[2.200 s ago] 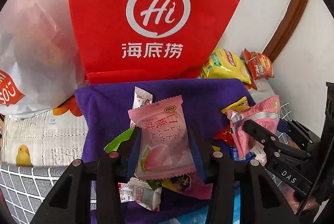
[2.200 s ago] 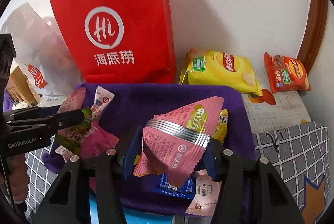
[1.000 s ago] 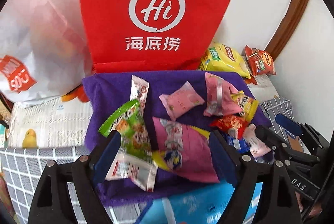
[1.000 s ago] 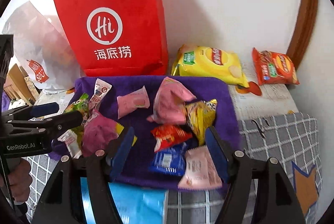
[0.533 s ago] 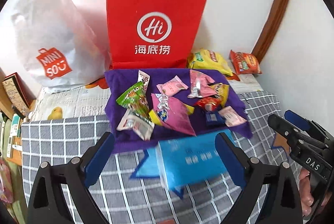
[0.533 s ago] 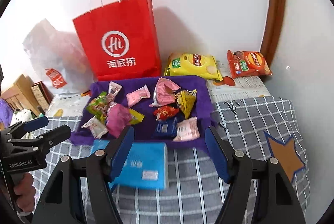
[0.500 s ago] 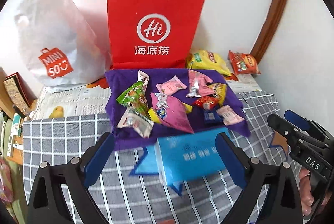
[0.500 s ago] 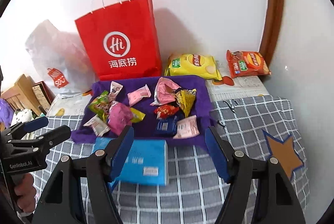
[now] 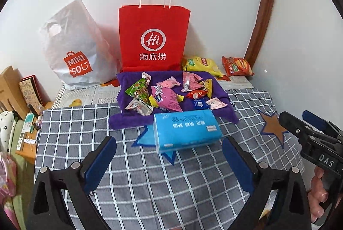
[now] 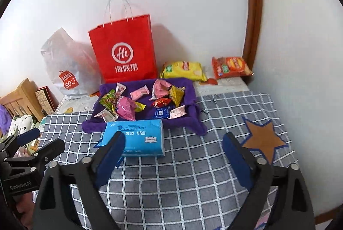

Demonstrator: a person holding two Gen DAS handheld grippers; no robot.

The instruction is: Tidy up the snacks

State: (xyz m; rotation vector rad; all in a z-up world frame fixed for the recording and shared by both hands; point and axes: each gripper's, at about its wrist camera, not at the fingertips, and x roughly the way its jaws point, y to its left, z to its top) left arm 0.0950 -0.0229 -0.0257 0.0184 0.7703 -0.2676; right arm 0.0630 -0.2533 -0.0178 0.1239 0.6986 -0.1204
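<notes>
Several small snack packets lie on a purple cloth (image 9: 128, 120) (image 10: 193, 120) at the back of the checked table: a green packet (image 9: 139, 91), a large pink packet (image 9: 168, 99) (image 10: 125, 109), a small pink packet (image 9: 168, 83) (image 10: 139, 91), a pink foil packet (image 9: 189, 81) (image 10: 159, 88). My left gripper (image 9: 169, 157) is open and empty, well back from the cloth. My right gripper (image 10: 173, 155) is open and empty, also back over the table; it shows at the right edge of the left wrist view (image 9: 308, 129).
A blue tissue pack (image 9: 186, 128) (image 10: 137, 138) lies in front of the cloth. A red paper bag (image 9: 153, 39) (image 10: 124, 50) and a white plastic bag (image 9: 72, 48) stand against the wall. Yellow (image 9: 201, 63) and orange (image 9: 236, 65) chip bags lie at the back right.
Both grippers let go of their pink packets onto the purple cloth, opened, and pulled back and up from the cloth. The whole table now shows.
</notes>
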